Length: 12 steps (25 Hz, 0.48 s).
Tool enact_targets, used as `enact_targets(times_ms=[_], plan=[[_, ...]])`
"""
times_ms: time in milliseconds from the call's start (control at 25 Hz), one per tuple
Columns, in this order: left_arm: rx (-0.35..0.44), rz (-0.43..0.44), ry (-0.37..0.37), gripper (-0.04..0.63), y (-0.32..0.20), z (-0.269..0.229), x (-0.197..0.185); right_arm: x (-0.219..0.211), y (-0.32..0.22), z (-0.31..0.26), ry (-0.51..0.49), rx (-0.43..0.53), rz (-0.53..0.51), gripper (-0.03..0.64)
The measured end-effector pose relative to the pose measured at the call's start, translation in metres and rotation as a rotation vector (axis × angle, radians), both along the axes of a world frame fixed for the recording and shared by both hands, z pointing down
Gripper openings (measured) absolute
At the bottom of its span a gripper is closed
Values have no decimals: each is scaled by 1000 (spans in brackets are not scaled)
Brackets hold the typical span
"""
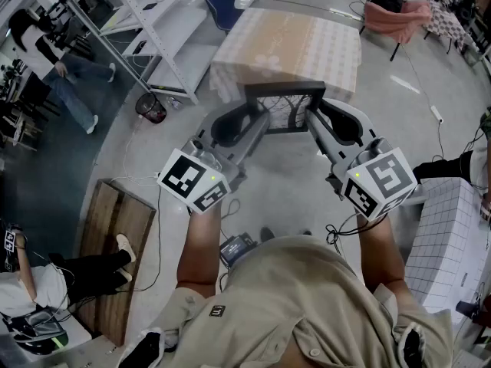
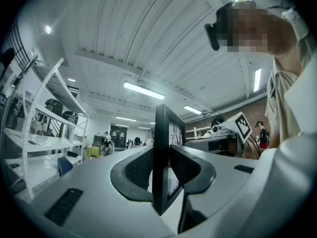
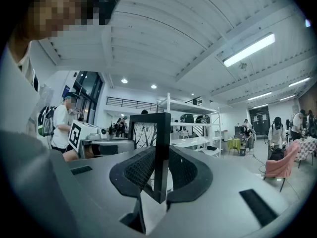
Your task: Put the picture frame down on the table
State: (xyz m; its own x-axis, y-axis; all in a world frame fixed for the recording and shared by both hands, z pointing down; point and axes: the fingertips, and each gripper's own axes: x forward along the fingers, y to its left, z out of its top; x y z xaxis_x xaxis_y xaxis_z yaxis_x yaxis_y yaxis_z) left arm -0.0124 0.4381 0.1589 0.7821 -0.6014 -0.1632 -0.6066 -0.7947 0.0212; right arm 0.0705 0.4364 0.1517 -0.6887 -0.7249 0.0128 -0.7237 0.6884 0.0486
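Note:
A black picture frame with a bare-tree print hangs in the air between my two grippers, just in front of the near edge of the table with the checked beige cloth. My left gripper is shut on the frame's left side, and its own view shows the frame's edge pinched between the jaws of the left gripper. My right gripper is shut on the right side, where the frame stands upright in the right gripper.
White metal shelving and a blue chair stand left of the table. On the floor are a black bin and a wooden board. A grid-patterned white surface lies at the right, and a pink-draped chair far right. People are at the left.

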Motion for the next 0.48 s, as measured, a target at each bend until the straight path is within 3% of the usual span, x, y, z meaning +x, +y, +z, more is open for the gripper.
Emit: enact_targets(times_ms=[480], plan=[[2, 5, -2, 109, -4, 3, -13, -13, -4, 3, 4, 0, 9, 87]])
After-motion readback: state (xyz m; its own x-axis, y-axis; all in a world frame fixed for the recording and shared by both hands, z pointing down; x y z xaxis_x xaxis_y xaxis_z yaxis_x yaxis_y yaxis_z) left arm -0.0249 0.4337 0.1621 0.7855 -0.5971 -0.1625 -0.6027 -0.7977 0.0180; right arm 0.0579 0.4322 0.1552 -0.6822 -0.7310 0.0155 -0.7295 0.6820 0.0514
